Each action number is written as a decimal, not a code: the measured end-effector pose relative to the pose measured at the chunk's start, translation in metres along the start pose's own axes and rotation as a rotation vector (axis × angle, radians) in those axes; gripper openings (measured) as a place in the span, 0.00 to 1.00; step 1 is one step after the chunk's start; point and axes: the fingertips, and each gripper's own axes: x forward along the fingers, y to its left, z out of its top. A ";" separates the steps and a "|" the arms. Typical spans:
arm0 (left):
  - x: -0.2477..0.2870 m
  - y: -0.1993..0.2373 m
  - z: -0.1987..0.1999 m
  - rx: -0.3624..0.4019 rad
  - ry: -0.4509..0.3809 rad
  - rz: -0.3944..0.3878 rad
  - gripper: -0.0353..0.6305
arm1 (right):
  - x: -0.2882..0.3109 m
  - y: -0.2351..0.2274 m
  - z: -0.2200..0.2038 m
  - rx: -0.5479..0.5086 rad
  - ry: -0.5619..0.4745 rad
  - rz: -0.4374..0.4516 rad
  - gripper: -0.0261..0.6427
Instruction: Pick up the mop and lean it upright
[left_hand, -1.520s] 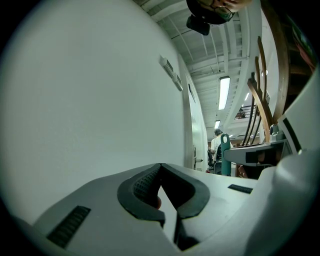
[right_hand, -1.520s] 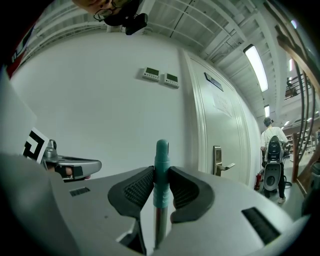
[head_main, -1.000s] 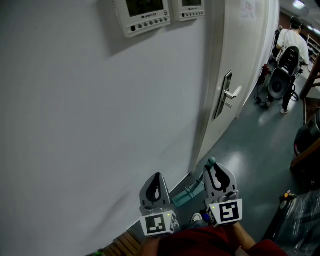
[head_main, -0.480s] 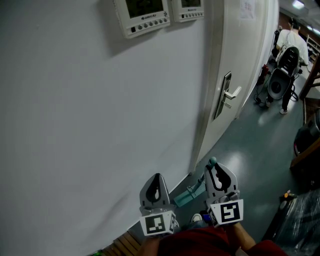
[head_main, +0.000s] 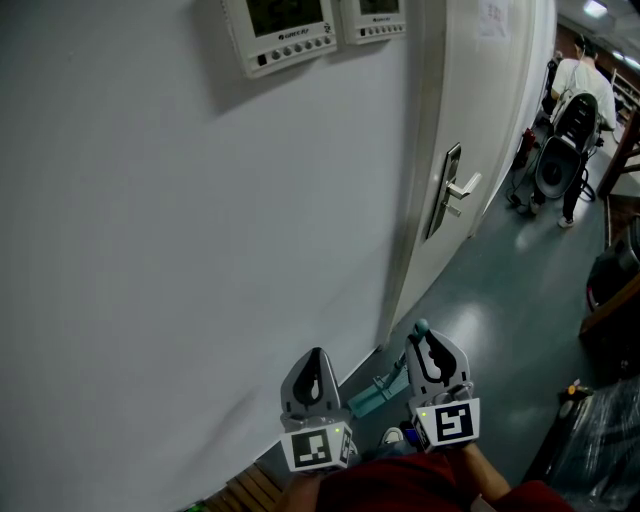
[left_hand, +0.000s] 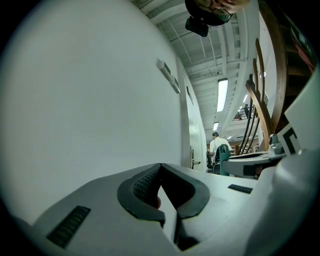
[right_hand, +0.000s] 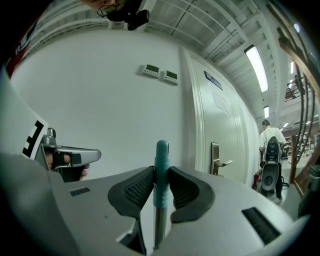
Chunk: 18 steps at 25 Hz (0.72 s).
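The mop stands nearly upright close to the white wall (head_main: 200, 220). Its teal handle grip (right_hand: 161, 170) sticks up between the pads of my right gripper (right_hand: 161, 186), which is shut on it. In the head view the grip's tip (head_main: 422, 326) shows just above the right gripper (head_main: 427, 345), and the teal mop head (head_main: 372, 393) lies on the floor at the wall's foot. My left gripper (head_main: 317, 362) is level with it to the left, near the wall. The left gripper (left_hand: 161, 172) is shut, with nothing between its pads.
A white door with a lever handle (head_main: 455, 188) stands right of the wall corner. Two control panels (head_main: 290, 30) hang high on the wall. A person beside a chair (head_main: 572, 110) is far right down the corridor. Dark objects (head_main: 610, 300) crowd the right edge.
The right gripper with the mop handle has shifted very slightly left and down. The left gripper has stayed put.
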 end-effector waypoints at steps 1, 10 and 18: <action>0.000 -0.001 -0.001 0.000 0.001 -0.003 0.07 | 0.001 0.000 -0.004 0.000 0.012 -0.007 0.20; 0.000 -0.008 0.002 0.009 -0.016 -0.038 0.07 | 0.006 0.000 -0.038 -0.009 0.030 -0.009 0.20; -0.002 -0.010 -0.001 0.021 -0.009 -0.039 0.07 | 0.006 0.003 -0.071 -0.005 0.089 -0.002 0.20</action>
